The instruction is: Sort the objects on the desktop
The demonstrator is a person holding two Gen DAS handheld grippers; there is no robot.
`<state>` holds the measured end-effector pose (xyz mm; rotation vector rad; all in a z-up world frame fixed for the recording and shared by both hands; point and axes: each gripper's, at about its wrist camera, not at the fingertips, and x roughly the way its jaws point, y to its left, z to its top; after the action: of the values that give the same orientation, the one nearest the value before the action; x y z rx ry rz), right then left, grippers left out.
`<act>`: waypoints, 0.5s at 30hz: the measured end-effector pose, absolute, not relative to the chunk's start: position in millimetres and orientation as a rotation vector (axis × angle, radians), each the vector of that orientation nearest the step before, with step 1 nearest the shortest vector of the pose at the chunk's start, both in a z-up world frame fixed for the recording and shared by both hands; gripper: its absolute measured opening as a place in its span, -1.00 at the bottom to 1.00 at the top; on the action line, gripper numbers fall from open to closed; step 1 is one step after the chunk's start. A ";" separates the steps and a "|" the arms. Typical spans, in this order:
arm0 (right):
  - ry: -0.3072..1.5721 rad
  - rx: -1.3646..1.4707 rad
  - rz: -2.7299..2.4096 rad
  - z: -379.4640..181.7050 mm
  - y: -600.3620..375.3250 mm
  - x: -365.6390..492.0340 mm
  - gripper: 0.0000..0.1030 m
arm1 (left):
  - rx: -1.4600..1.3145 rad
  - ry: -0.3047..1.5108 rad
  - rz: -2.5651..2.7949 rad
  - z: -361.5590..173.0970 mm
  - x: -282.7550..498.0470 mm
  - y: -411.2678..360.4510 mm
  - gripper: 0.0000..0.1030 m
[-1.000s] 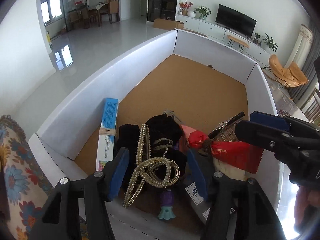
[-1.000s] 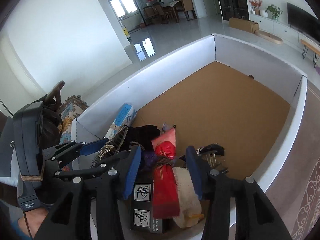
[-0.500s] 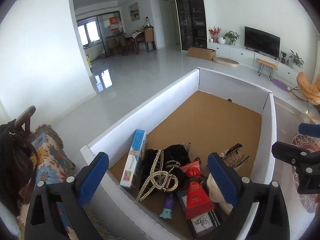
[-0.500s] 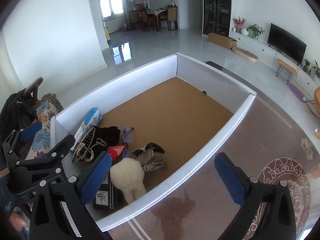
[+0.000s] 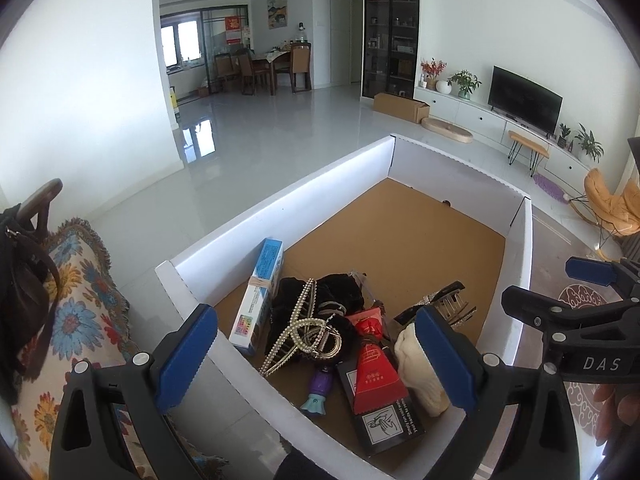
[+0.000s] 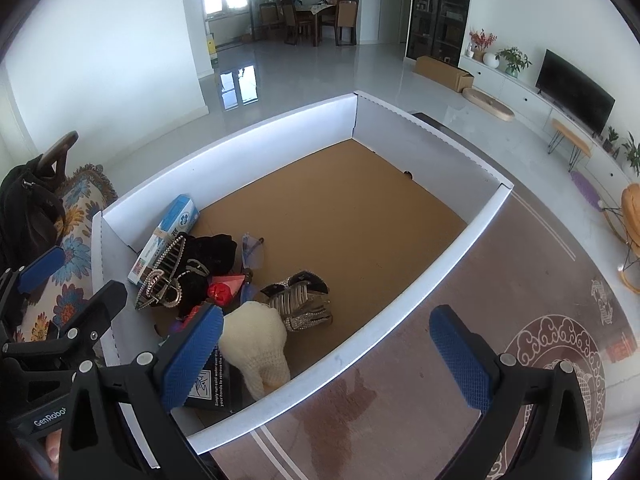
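A white-walled cardboard box [image 5: 280,208] with a brown floor holds a pile in its near corner: a blue-and-white carton [image 5: 260,296], black cloth [image 5: 320,292], a pearl hair claw [image 5: 304,328], a red packet [image 5: 374,368], a cream knit item [image 5: 416,372], a rhinestone hair claw [image 6: 300,300]. My left gripper [image 5: 316,360] is open and empty above the pile. My right gripper [image 6: 328,356] is open and empty over the box's near wall [image 6: 360,336]. The pile also shows in the right wrist view, with the cream knit item [image 6: 256,340] nearest.
A floral cushion [image 5: 76,320] and a dark bag [image 5: 20,292] lie left of the box. A patterned brown rug [image 6: 520,320] lies to its right. Most of the box floor [image 6: 340,208] beyond the pile is bare cardboard.
Both grippers have opened wide and pulled up and back from the pile. The cream knit item and red packet now lie loose in the box.
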<state>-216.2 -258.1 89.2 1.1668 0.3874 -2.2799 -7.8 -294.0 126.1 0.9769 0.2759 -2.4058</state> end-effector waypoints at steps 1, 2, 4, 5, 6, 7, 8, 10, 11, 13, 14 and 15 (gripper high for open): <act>0.387 1.171 -2.280 88.1 -258.5 -216.8 1.00 | 0.974 0.284 -2.405 126.4 -7.1 -295.5 0.95; 0.385 1.176 -2.278 87.1 -258.4 -217.5 1.00 | 0.971 0.291 -2.403 126.9 -6.6 -296.3 0.95; 0.382 1.182 -2.274 86.0 -258.2 -218.0 1.00 | 0.968 0.302 -2.401 127.0 -5.9 -297.7 0.95; 0.384 1.184 -2.273 85.3 -258.1 -218.0 1.00 | 0.965 0.303 -2.399 127.1 -5.6 -298.2 0.95; 0.389 1.184 -2.273 84.4 -258.2 -217.9 1.00 | 0.962 0.301 -2.397 126.8 -5.6 -298.3 0.95; 0.394 1.185 -2.273 83.5 -258.3 -217.7 1.00 | 0.960 0.297 -2.395 126.4 -6.1 -298.1 0.95; 0.398 1.186 -2.273 82.6 -258.2 -217.6 1.00 | 0.962 0.292 -2.393 125.8 -6.5 -298.0 0.95; 0.404 1.191 -2.270 80.8 -258.9 -217.1 1.00 | 0.970 0.283 -2.389 124.2 -7.7 -297.2 0.95; 0.405 1.193 -2.269 79.9 -259.2 -217.2 1.00 | 0.974 0.281 -2.388 123.5 -8.2 -297.1 0.95; 0.405 1.193 -2.267 79.4 -259.5 -216.9 1.00 | 0.977 0.279 -2.384 122.1 -8.6 -296.7 0.95; 0.406 1.193 -2.266 79.3 -260.0 -216.8 1.00 | 0.977 0.279 -2.383 121.8 -8.5 -296.7 0.95; 0.407 1.191 -2.265 79.2 -260.1 -216.4 1.00 | 0.978 0.280 -2.383 121.4 -8.5 -296.9 0.95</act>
<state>-216.4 -260.1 79.2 1.1910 0.4069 -2.2649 -8.5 -296.9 121.4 0.9775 0.2800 -2.3833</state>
